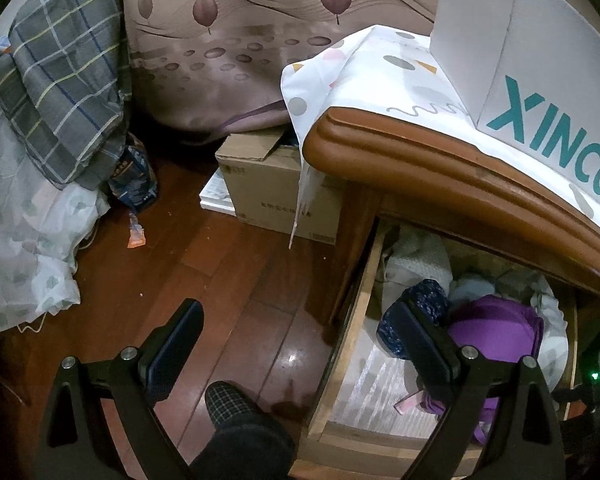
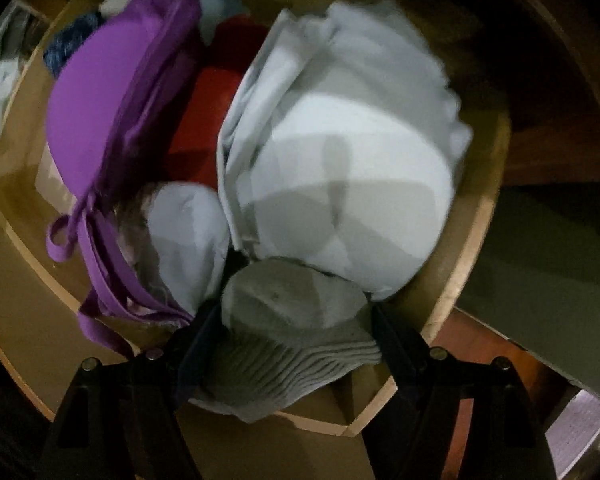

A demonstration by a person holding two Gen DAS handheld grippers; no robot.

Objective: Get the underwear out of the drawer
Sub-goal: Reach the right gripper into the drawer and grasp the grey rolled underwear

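Note:
The wooden drawer [image 1: 356,320] stands pulled open under the dresser top. It holds a purple bra [image 1: 496,336], a dark blue patterned garment [image 1: 424,296] and white clothes. My left gripper [image 1: 296,328] is open and empty, over the drawer's left wall, one finger above the floor, one above the drawer. In the right wrist view the purple bra [image 2: 96,120], a red garment [image 2: 204,120] and a large white bra [image 2: 340,184] fill the drawer [image 2: 476,248]. My right gripper [image 2: 292,320] is low inside the drawer, its open fingers on either side of a grey ribbed garment [image 2: 292,332].
A white box with teal lettering [image 1: 540,80] sits on a dotted cloth on the dresser top [image 1: 420,168]. A cardboard box [image 1: 268,184] stands on the wood floor [image 1: 204,272] beside the dresser. A bed with plaid cloth [image 1: 60,92] is at left. My slippered foot [image 1: 236,408] is below.

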